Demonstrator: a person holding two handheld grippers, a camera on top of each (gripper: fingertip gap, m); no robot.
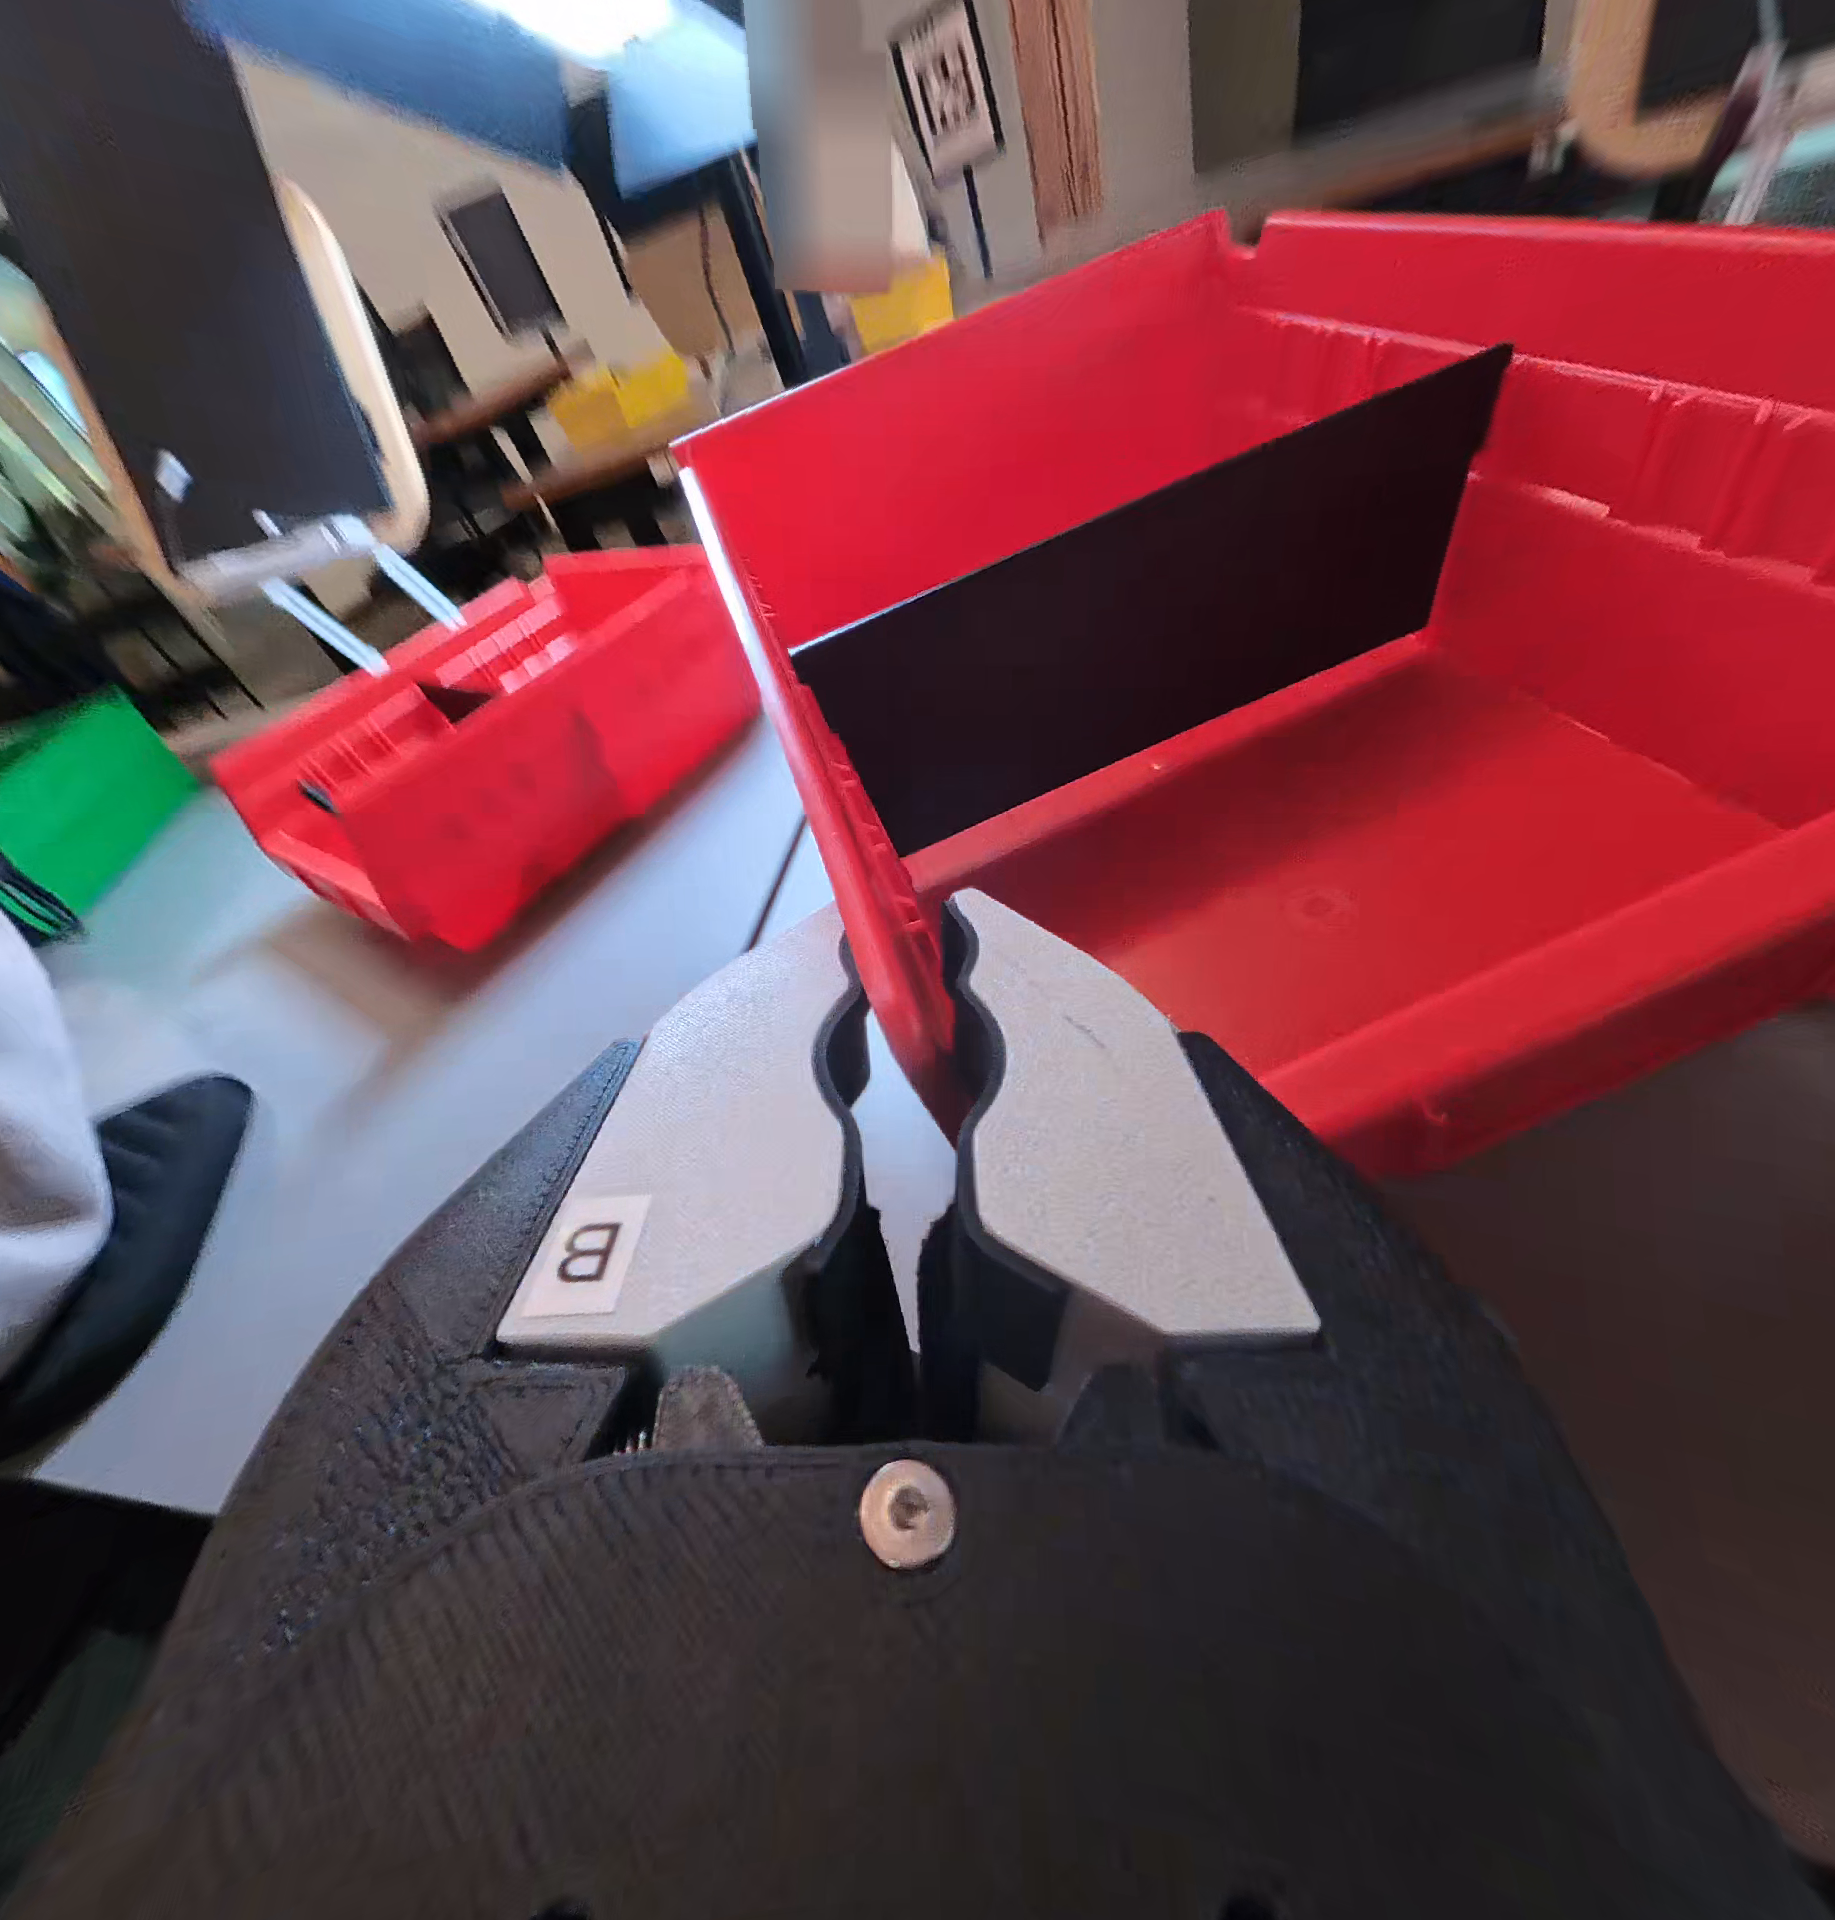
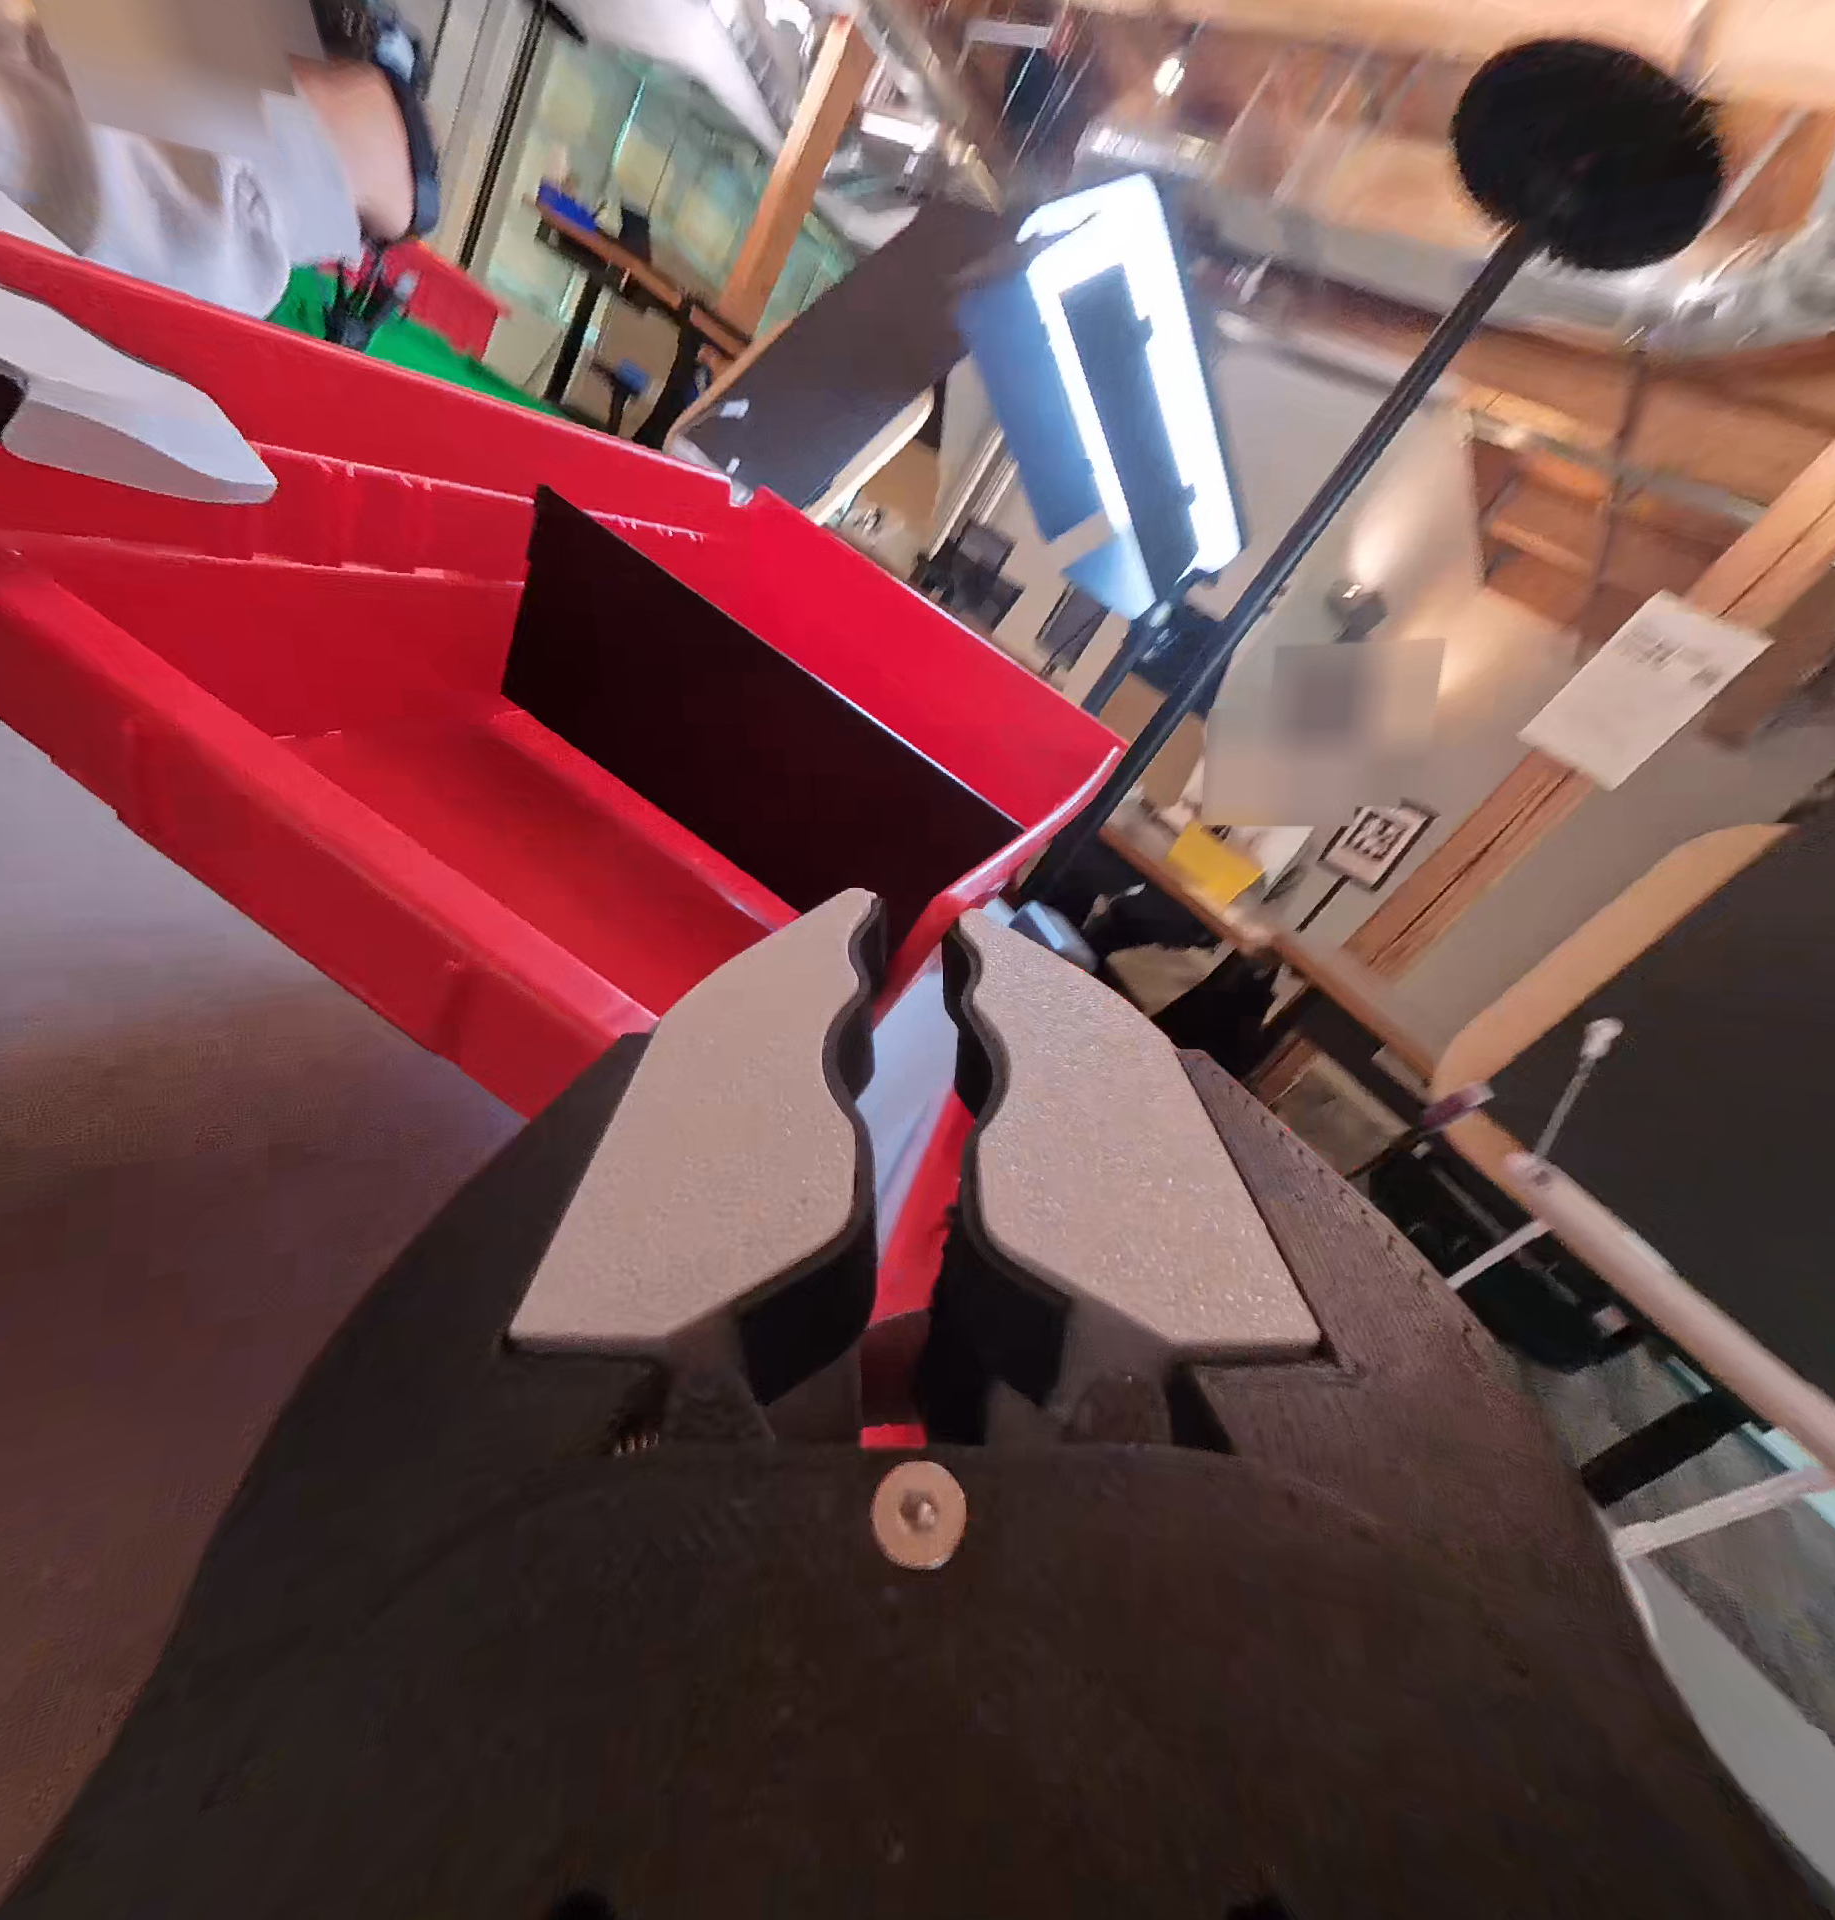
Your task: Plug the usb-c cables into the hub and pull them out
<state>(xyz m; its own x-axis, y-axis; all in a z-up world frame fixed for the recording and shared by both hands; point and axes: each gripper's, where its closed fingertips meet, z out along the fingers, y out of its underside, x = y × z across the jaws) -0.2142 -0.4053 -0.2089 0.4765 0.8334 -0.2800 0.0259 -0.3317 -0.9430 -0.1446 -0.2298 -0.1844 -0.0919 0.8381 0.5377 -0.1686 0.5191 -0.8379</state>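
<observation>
No usb-c cable or hub shows in either view. A large red bin [image 1: 1412, 883] with a black divider [image 1: 1152, 613] across it fills both views. My left gripper [image 1: 897, 925] is shut on the bin's left end wall, which runs between its jaws. My right gripper [image 2: 913, 920] is shut on the bin's right end wall [image 2: 996, 831]. The bin's near compartment [image 2: 539, 831] is empty, and the black divider [image 2: 747, 748] hides the part behind it. The left gripper's grey fingers [image 2: 113, 416] show at the bin's far end in the right wrist view. Both views are tilted and blurred.
A second red bin [image 1: 497, 790] lies on the grey table [image 1: 373, 1039] to the left, with a green bin [image 1: 71, 800] beyond it. A person's white sleeve [image 1: 9, 1143] is at the left edge. A black stand [image 2: 1308, 540] and a lit panel [image 2: 1110, 384] rise at the right. One gripper's finger ends stand about 20 cm off the other's.
</observation>
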